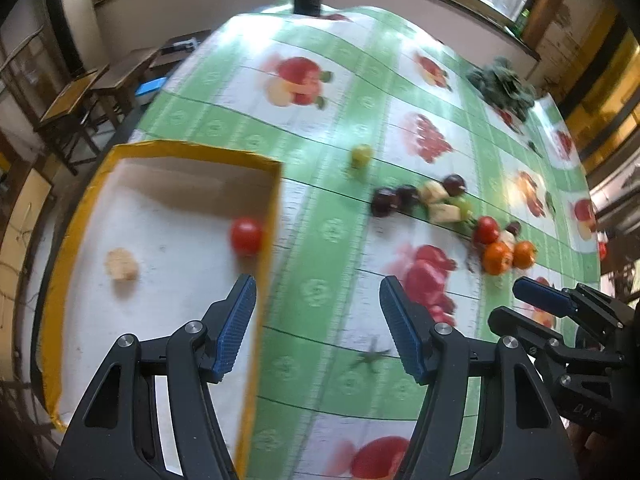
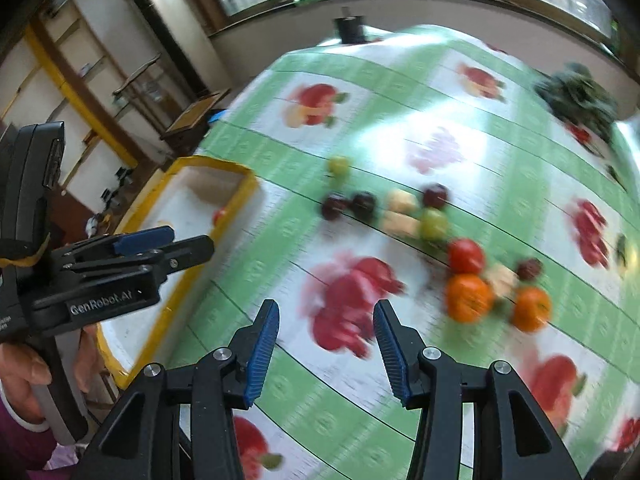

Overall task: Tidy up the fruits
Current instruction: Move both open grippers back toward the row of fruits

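The fruits lie in a loose cluster on the tabletop (image 1: pixel 332 232), which is covered with a green and white cloth with printed fruit. In this cluster are two oranges (image 1: pixel 507 257), a red tomato (image 1: pixel 486 230), dark plums (image 1: pixel 394 199), pale yellow pieces (image 1: pixel 438 200) and a green fruit (image 2: pixel 433 223). One more green fruit (image 1: pixel 361 155) sits apart, nearer to the box. The yellow-rimmed box (image 1: pixel 188 149) stands on the left of the cluster; inside are a red tomato (image 1: pixel 247 235) by its right wall and a pale piece (image 1: pixel 122 265). The left gripper (image 1: pixel 318 326) hovers over the box's right edge, jaws moderately apart, nothing between them. The right gripper (image 2: pixel 326 350) hangs above the cloth, near the oranges, jaws narrower and also empty. Dark leafy greens (image 1: pixel 502 86) lie at the far right
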